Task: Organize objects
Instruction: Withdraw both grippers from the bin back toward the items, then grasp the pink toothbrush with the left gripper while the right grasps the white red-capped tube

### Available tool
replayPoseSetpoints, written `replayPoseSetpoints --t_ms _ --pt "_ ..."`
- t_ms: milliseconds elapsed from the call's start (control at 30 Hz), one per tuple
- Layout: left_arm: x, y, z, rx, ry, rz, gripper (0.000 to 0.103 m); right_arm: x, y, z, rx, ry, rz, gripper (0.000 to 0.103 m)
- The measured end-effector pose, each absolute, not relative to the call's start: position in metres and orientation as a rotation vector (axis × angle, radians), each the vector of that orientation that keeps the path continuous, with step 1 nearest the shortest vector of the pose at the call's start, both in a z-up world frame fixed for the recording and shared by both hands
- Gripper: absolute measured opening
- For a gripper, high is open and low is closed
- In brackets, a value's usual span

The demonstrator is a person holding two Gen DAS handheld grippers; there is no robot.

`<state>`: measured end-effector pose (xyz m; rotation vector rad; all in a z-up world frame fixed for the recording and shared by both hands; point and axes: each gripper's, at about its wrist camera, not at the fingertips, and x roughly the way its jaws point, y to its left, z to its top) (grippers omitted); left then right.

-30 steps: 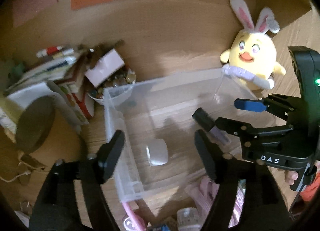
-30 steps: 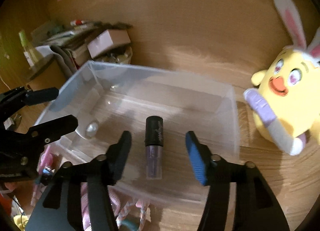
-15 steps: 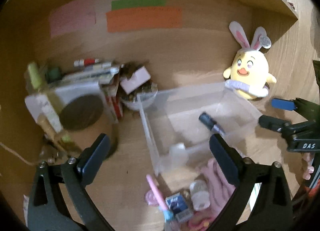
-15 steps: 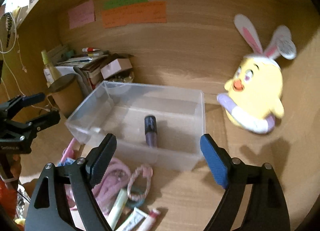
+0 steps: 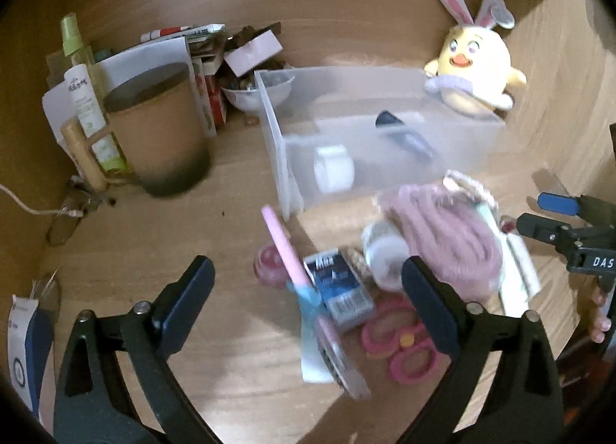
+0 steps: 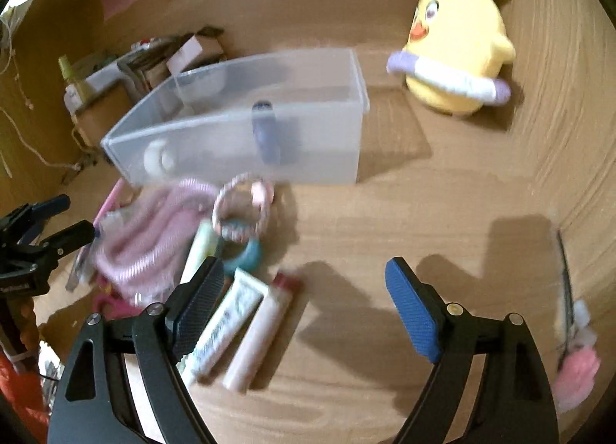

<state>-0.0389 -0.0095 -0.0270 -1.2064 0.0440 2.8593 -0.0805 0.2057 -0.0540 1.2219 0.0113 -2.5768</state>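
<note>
A clear plastic bin [image 5: 277, 124] [image 6: 358, 70] stands on the wooden desk. Inside it lie a white round jar [image 5: 333, 168] [image 6: 158, 159] and a dark purple tube [image 5: 404, 136] [image 6: 265, 132]. In front of the bin is a pile: a pink coiled cord [image 5: 446, 228] [image 6: 142, 228], a blue box [image 5: 338, 290], a pink pen [image 5: 283, 247], pink scissors [image 5: 404, 344], bead bracelets [image 6: 242, 209], a teal ring [image 6: 246, 251] and two tubes [image 6: 231, 324]. My left gripper [image 5: 308, 290] is open above the pile. My right gripper [image 6: 304, 290] is open over bare desk beside the tubes.
A yellow bunny-eared plush [image 5: 473, 59] [image 6: 458, 47] sits behind the bin at right. A brown round container [image 5: 158, 124], bottles [image 5: 88, 97], papers and a bowl [image 5: 246, 97] crowd the back left. A pink brush [image 6: 573, 336] lies at the right wall.
Both grippers have drawn back from over the bin and opened wider. The tube and jar stay in the bin. The pile in front has come into view.
</note>
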Motion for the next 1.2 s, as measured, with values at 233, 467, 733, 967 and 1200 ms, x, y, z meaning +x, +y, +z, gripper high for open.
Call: replayPoseSetpoints --t_ms 233,467,733,967,1200 --pt "-0.023 -0.01 -0.041 -1.252 0.035 2.823 0.075 -0.066 0.202 -0.07 1.26 0.019 -2.536 0.066" --pt "-0.014 -0.024 -0.047 -1.261 -0.05 2.826 0.06 -0.056 0.206 -0.069 1.253 0.053 -2.543 0.043" --pt "-0.02 -0.03 -0.053 -1.262 -0.103 2.802 0.043 -0.053 0.209 -0.07 1.234 0.066 -2.554 0.021" --pt "-0.021 -0.032 -0.052 -1.216 -0.133 2.81 0.021 -0.053 0.207 -0.072 1.208 0.052 -2.555 0.014" --pt "-0.015 -0.037 -0.049 -1.222 -0.132 2.832 0.015 -0.055 0.215 -0.066 1.18 -0.034 -2.557 0.014"
